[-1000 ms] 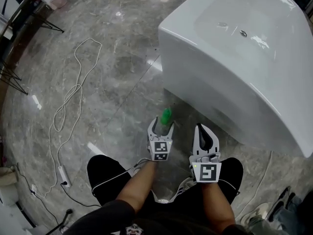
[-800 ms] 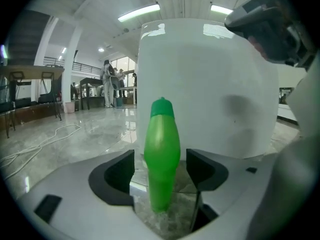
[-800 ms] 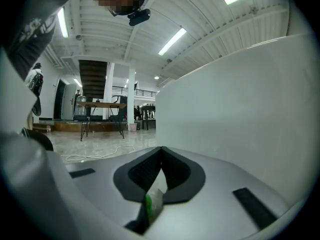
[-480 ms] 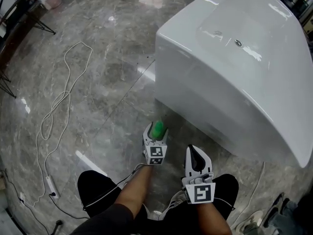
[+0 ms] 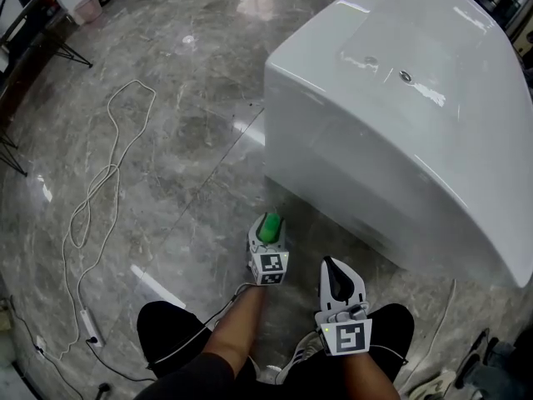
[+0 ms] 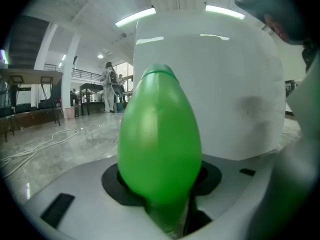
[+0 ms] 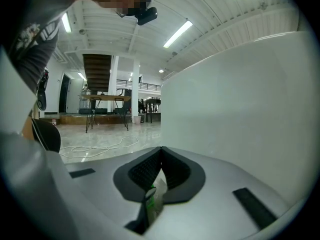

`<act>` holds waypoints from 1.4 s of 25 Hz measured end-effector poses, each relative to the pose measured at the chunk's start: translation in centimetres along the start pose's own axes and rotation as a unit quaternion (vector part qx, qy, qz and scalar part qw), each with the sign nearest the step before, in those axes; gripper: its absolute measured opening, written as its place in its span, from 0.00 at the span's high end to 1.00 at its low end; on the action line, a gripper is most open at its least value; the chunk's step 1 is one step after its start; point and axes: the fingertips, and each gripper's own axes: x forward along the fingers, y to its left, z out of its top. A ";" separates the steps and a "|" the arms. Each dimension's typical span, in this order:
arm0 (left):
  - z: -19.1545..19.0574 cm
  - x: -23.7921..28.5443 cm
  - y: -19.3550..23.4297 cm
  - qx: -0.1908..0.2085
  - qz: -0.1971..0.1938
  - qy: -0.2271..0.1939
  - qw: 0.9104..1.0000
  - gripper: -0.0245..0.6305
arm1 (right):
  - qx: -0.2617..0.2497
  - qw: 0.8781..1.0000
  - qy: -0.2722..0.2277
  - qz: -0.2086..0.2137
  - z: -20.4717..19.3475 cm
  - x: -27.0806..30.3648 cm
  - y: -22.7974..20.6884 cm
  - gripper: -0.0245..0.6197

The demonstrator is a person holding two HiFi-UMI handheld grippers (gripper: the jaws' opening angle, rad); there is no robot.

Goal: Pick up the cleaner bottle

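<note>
The cleaner bottle [image 5: 268, 227] stands upright on the marble floor close to the foot of the white tub; from above only its green top shows. My left gripper [image 5: 267, 222] reaches around that top, and its jaws are closing. In the left gripper view the green bottle [image 6: 159, 144] fills the gap, with the dark pads [image 6: 112, 181] against it on both sides. My right gripper [image 5: 332, 268] hangs to the right and a little nearer to me, shut with nothing in it. In the right gripper view its pads [image 7: 150, 166] meet at the tip.
A large white bathtub [image 5: 350, 140] rises just beyond and to the right of the bottle. A white cable [image 5: 92, 198] loops over the floor at the left and ends in a power strip [image 5: 90, 332]. My knees [image 5: 166, 323] lie under the arms.
The left gripper has moved forward and down over the bottle, so the green top now sits between its jaws instead of ahead of them, and the jaws have narrowed. The right gripper sank slightly.
</note>
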 end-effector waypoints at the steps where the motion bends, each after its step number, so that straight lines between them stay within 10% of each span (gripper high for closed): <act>1: 0.2 0.1 0.1 0.001 0.002 -0.002 1.000 0.67 | 0.000 1.000 -0.001 0.001 0.0 0.0 -0.1 0.94; 11: 2.4 0.2 0.1 -0.008 -0.004 -0.012 1.000 0.68 | 0.005 1.000 0.000 0.005 -0.5 0.0 -0.4 0.94; 19: 11.6 -3.3 0.2 -0.024 -0.014 -0.053 0.998 0.69 | -0.013 0.999 -0.017 -0.035 3.5 -1.5 -1.7 0.94; 35: 48.3 -21.9 -0.3 -0.001 -0.049 -0.103 0.993 0.69 | 0.021 0.995 -0.019 -0.098 34.6 -10.6 -6.6 0.94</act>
